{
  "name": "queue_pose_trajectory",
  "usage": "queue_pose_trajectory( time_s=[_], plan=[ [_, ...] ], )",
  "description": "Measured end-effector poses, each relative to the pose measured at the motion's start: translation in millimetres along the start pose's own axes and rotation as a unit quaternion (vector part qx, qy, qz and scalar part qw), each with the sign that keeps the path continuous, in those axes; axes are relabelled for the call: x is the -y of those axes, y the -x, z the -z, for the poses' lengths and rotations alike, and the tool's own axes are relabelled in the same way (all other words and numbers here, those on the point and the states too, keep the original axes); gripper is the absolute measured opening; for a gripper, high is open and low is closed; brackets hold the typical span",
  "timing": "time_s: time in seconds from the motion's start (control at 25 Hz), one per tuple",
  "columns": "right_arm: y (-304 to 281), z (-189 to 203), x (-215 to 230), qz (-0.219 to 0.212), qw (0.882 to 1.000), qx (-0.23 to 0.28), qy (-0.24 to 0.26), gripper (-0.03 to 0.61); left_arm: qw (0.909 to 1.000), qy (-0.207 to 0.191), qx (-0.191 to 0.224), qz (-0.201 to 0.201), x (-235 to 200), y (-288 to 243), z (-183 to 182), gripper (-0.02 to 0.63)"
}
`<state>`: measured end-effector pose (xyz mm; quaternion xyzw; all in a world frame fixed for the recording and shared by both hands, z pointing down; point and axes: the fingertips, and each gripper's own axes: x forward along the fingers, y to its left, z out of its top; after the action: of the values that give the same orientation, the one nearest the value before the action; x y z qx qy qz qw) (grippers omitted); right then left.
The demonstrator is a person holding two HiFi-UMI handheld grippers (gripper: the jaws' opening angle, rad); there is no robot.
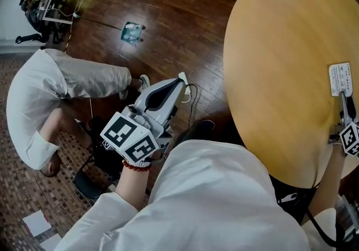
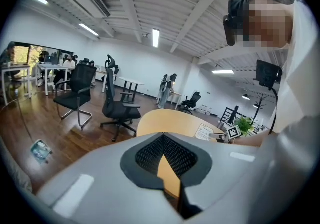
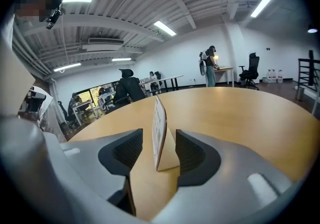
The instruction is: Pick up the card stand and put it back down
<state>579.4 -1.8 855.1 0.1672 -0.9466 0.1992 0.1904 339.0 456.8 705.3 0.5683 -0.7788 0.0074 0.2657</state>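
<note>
One round light-wood table [image 1: 280,64] is filling the upper right of the head view, and one white folded card stand [image 1: 340,78] is standing at its right edge. Two grey grippers are showing, the left gripper [image 2: 163,140] and the right gripper [image 3: 158,143], each carrying one black-and-white marker cube [image 1: 130,137]. Two people in white clothing are appearing in the head view, one at the bottom [image 1: 213,199] and one crouching at the left [image 1: 45,104]. One small teal object [image 1: 133,32] is lying on the dark wooden floor [image 1: 185,14] near the top, and two white paper sheets [image 1: 37,223] are lying at the lower left. Two black office chairs [image 2: 117,105] are standing nearest at the left of the left gripper view
</note>
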Motion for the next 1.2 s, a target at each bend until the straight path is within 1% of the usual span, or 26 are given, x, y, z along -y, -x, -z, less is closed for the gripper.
queue_pose_trajectory(
  time_s=[0.04, 0.08, 0.16, 0.24, 0.32, 0.44, 0.56, 0.64, 0.76, 0.8, 0.84, 0.92, 1.0, 1.08, 1.12, 1.2],
  plan=[
    [6.9, 12.2, -2.3, 0.016, 1.000, -0.006, -0.008, 0.198, 0.9991, 0.026, 0.027, -0.020, -7.9, 7.5, -2.4, 0.000],
    [14.5, 25.6, -5.5, 0.032, 0.999, -0.010, -0.021, 0.202, 0.9979, 0.042, 0.040, -0.031, -15.0, 16.6, 0.4, 0.000],
    [32.1, 48.3, -12.6, 0.066, 0.996, -0.011, -0.052, 0.202, 0.9974, 0.051, 0.040, -0.031, -22.1, 32.1, 10.1, 0.000],
    [48.9, 58.8, -24.3, 0.092, 0.994, -0.002, -0.067, 0.201, 0.9981, 0.049, 0.032, -0.018, -20.6, 37.2, 15.2, 0.000],
    [58.3, 64.2, -44.0, 0.093, 0.993, 0.008, -0.066, 0.201, 0.9986, 0.045, 0.027, -0.002, -20.4, 33.4, 18.7, 0.000],
    [70.8, 75.1, -87.4, 0.076, 0.993, 0.028, -0.081, 0.195, 0.9987, 0.033, 0.028, 0.028, -24.1, 32.7, 21.6, 0.000],
    [110.6, 72.8, -152.6, 0.063, 0.991, 0.076, -0.094, 0.181, 0.9957, 0.011, 0.034, 0.085, -21.6, 53.3, 24.3, 0.000],
    [144.8, 70.4, -202.5, 0.051, 0.987, 0.116, -0.099, 0.169, 0.9910, 0.006, 0.033, 0.130, -21.2, 70.4, 33.1, 0.000],
    [198.5, 65.8, -271.5, 0.076, 0.981, 0.161, -0.077, 0.141, 0.9805, 0.027, 0.020, 0.194, -20.2, 101.7, 55.0, 0.000],
    [213.3, 61.9, -294.9, 0.078, 0.978, 0.180, -0.068, 0.126, 0.9765, 0.032, 0.012, 0.213, -20.1, 110.0, 62.7, 0.000],
    [225.4, 58.6, -316.4, 0.078, 0.975, 0.196, -0.063, 0.115, 0.9731, 0.031, 0.003, 0.228, -20.7, 115.5, 69.6, 0.000],
    [242.8, 56.3, -352.7, 0.074, 0.971, 0.219, -0.067, 0.109, 0.9677, 0.016, -0.016, 0.251, -19.7, 119.2, 77.4, 0.000],
    [256.5, 58.9, -383.4, 0.063, 0.970, 0.218, -0.083, 0.109, 0.9609, 0.003, -0.022, 0.276, -7.8, 122.6, 74.6, 0.000],
    [269.3, 62.0, -407.0, 0.053, 0.974, 0.196, -0.096, 0.108, 0.9525, -0.005, -0.014, 0.304, 14.7, 126.0, 64.5, 0.000],
    [275.3, 63.1, -415.2, 0.054, 0.977, 0.183, -0.096, 0.111, 0.9484, -0.009, -0.010, 0.317, 28.0, 125.1, 59.3, 0.000],
    [287.8, 66.9, -423.3, 0.071, 0.980, 0.161, -0.090, 0.115, 0.9395, -0.021, -0.005, 0.342, 57.8, 120.6, 50.6, 0.000]
  ],
)
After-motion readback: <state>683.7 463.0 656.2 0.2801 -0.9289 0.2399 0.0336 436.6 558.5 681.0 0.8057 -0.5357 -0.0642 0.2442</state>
